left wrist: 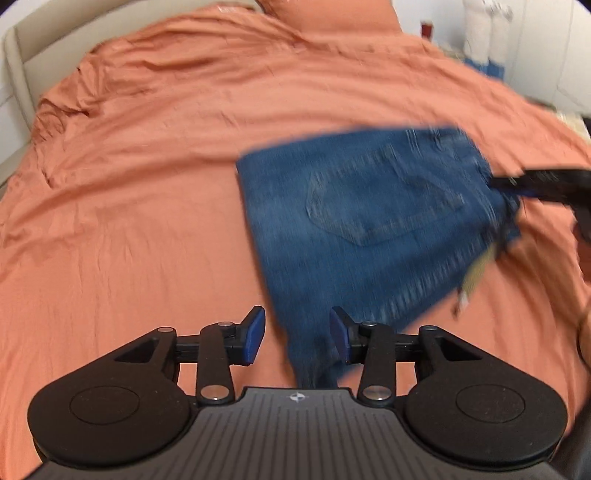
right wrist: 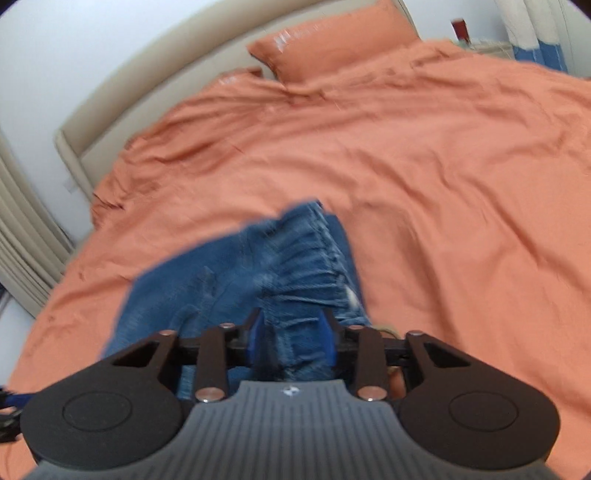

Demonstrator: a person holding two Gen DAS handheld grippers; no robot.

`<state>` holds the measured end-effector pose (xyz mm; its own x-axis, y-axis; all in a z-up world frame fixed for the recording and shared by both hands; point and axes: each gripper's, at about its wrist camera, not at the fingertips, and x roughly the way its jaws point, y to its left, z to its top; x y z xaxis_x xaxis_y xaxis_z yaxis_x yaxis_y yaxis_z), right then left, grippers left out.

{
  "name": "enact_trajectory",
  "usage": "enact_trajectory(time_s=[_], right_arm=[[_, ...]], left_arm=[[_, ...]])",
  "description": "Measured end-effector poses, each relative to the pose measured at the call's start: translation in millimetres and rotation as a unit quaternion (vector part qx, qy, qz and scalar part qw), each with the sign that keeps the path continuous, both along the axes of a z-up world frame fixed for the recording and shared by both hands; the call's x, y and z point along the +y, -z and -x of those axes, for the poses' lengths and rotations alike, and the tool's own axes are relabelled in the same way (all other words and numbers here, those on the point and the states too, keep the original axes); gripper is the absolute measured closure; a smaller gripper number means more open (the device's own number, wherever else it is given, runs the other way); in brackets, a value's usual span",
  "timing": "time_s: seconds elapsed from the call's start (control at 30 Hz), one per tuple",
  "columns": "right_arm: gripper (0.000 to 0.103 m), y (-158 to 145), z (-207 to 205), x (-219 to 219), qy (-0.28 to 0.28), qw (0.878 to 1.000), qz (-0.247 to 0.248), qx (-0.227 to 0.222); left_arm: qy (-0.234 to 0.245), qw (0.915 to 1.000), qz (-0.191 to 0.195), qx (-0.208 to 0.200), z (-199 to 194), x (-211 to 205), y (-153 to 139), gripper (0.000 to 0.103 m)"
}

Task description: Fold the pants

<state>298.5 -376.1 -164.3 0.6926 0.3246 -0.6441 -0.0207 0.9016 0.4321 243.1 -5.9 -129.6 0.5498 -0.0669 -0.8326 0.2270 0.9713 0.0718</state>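
The blue denim pants (left wrist: 369,221) are folded into a compact stack on the orange bed, back pocket up, blurred by motion. My left gripper (left wrist: 297,338) is open, with a corner of the denim lying between its blue pads. In the left wrist view my right gripper (left wrist: 513,184) reaches in from the right and holds the waistband edge. In the right wrist view my right gripper (right wrist: 293,339) has bunched waistband denim (right wrist: 295,280) between its pads, which stand fairly wide apart around the fabric.
The orange bedspread (left wrist: 166,184) covers the whole bed. Orange pillows (right wrist: 332,40) lie by the beige headboard (right wrist: 147,92). A nightstand with a red item (right wrist: 460,27) and curtains (right wrist: 535,37) stand at the far right. A wall is on the left.
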Motion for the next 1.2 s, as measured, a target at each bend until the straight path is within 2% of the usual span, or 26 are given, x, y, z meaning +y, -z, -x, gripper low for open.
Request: enact_trajectory(time_s=[0.07, 0.13, 0.27, 0.3, 0.33, 0.37, 0.43, 0.53, 0.63, 0.73, 0.77, 0.87, 0.97, 1.2], right_arm=[[0.083, 14, -3, -6, 0.005, 1.0, -0.015, 0.017], [0.083, 17, -5, -10, 0.003, 1.0, -0.025, 0.018], [0.083, 15, -5, -8, -0.001, 1.0, -0.019, 0.015], [0.083, 16, -4, -7, -0.002, 1.0, -0.017, 0.014], [0.083, 16, -4, -6, -0.003, 1.0, -0.014, 0.013], [0.083, 15, -6, -5, -0.003, 1.0, -0.011, 0.013], [0.083, 15, -5, -3, -0.006, 1.0, -0.007, 0.009], [0.083, 18, -5, -4, -0.008, 1.0, -0.004, 0.012], [0.085, 20, -8, -3, -0.011, 1.0, 0.0, 0.023], [0.086, 21, -9, 4, -0.028, 0.999, 0.032, 0.024], [0.086, 22, -9, 6, -0.031, 0.998, 0.042, 0.022], [0.087, 27, -9, 9, -0.037, 0.997, 0.057, 0.019], [0.087, 30, -9, 10, -0.039, 0.997, 0.059, 0.016], [0.087, 30, -6, 10, -0.038, 0.997, 0.06, 0.01]], left_arm=[[0.002, 0.9996, -0.019, 0.021, 6, -4, 11, 0.049], [-0.006, 0.999, -0.034, 0.027, 8, -6, 22, 0.047], [-0.036, 0.9989, -0.005, 0.028, 3, -6, 37, 0.044], [-0.039, 0.9989, -0.009, 0.026, 1, -9, 42, 0.049], [-0.039, 0.9988, -0.02, 0.021, -2, -13, 45, 0.06], [-0.043, 0.9984, -0.034, 0.01, -2, -18, 46, 0.077], [-0.037, 0.9986, -0.038, -0.004, 0, -21, 39, 0.08], [0.013, 0.9949, -0.095, -0.031, 12, -31, 27, 0.082], [0.032, 0.9915, -0.125, -0.019, 16, -33, 32, 0.084], [0.019, 0.9923, -0.122, 0.009, 11, -29, 53, 0.086], [0.013, 0.9925, -0.12, 0.02, 8, -28, 62, 0.09], [0.0, 0.9931, -0.103, 0.056, 1, -23, 81, 0.091], [-0.012, 0.9933, -0.091, 0.069, -7, -21, 84, 0.091], [-0.008, 0.9927, -0.095, 0.074, -8, -23, 78, 0.09]])
